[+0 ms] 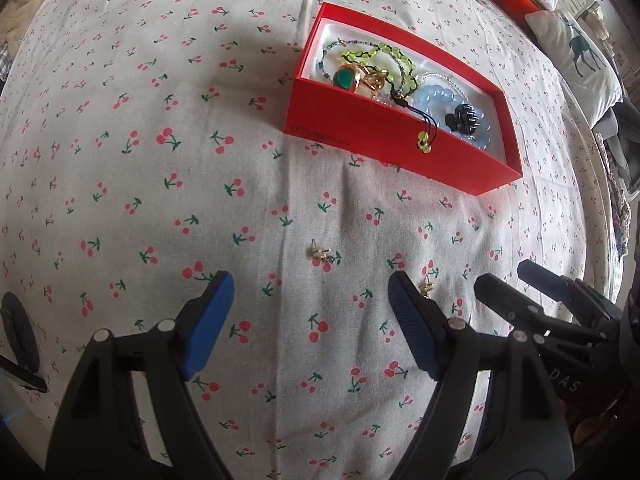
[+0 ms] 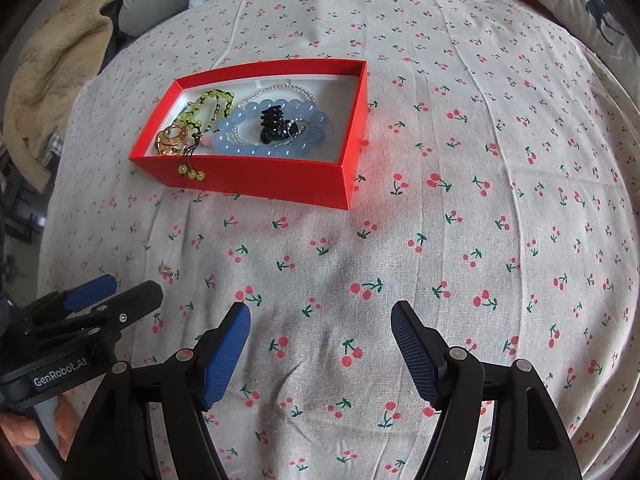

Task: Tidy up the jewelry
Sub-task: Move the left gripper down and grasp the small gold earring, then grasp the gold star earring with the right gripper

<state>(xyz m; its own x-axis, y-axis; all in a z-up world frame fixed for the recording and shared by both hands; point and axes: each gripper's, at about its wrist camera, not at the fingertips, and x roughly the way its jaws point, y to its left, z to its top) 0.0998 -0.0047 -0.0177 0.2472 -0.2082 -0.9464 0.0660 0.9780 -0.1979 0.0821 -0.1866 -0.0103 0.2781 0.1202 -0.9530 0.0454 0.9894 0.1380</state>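
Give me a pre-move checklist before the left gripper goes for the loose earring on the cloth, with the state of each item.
1. Left gripper open, nothing between its fingers: ok.
2. Nearer gold earring lying loose on the cherry-print cloth, ahead of the left gripper: ok.
3. Second gold earring free to grasp: not ok, it sits right beside the left gripper's right finger, outside the gap.
4. Right gripper open and apart from the nearer earring: ok.
5. Red box open on top, with room inside: ok.
6. Earring's post direction: cannot tell.
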